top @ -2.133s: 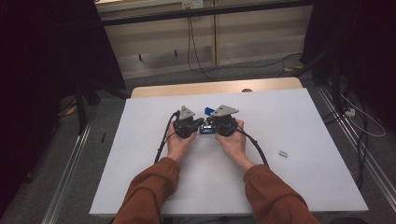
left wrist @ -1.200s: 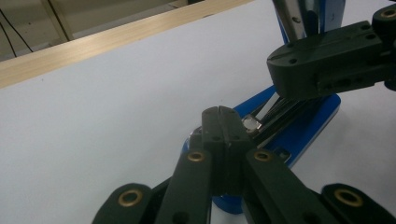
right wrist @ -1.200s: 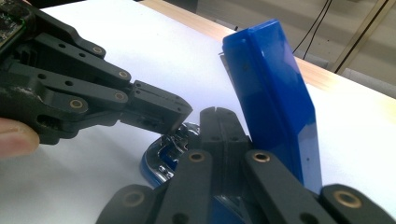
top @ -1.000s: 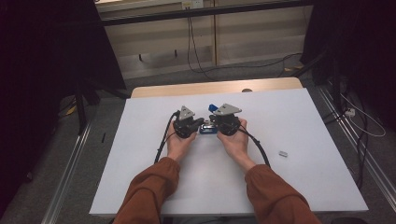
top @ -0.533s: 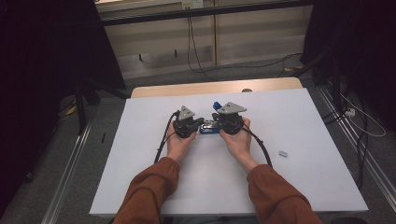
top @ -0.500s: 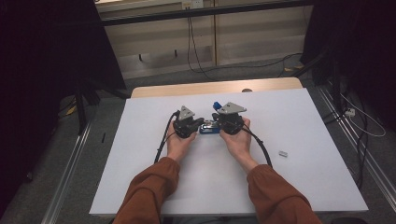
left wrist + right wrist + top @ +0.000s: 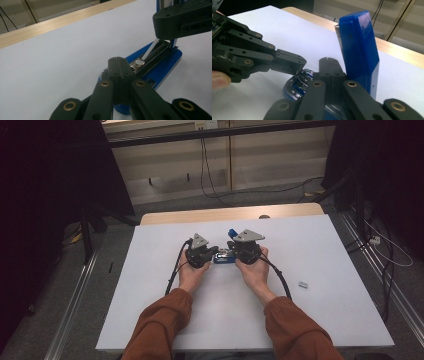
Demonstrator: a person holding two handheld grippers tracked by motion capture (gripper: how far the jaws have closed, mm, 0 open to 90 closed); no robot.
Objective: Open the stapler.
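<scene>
From the high view, a blue plastic stapler point(image 7: 223, 258) lies near the middle of the table point(image 7: 150, 285), a little toward its far edge, on a smooth matte white sheet. The left tool point(image 7: 214, 252) and the right tool point(image 7: 231, 254) face each other across the stapler, each carrying a grey three-cornered plate and trailing a black cable toward the near edge. Hands in rust-coloured sleeves hold them. A small grey block point(image 7: 303, 284) rests well apart, toward the table's right edge. A pale wooden strip point(image 7: 200, 216) runs along the far edge.

In the left gripper view, the left tool point(image 7: 117, 60) has its matte black jaws pressed flat together with nothing between them, their tips at the stapler's point(image 7: 160, 68) glossy blue base, beside the open metal staple channel. The right tool's jaw hangs over that channel at the upper right.

In the right gripper view, the right tool point(image 7: 327, 60) is likewise closed on nothing. The stapler's point(image 7: 358, 42) blue lid stands swung upright, a slab with rounded edges, just beside the jaws; the left tool point(image 7: 299, 66) rests its tip at the shiny chrome mechanism below.
</scene>
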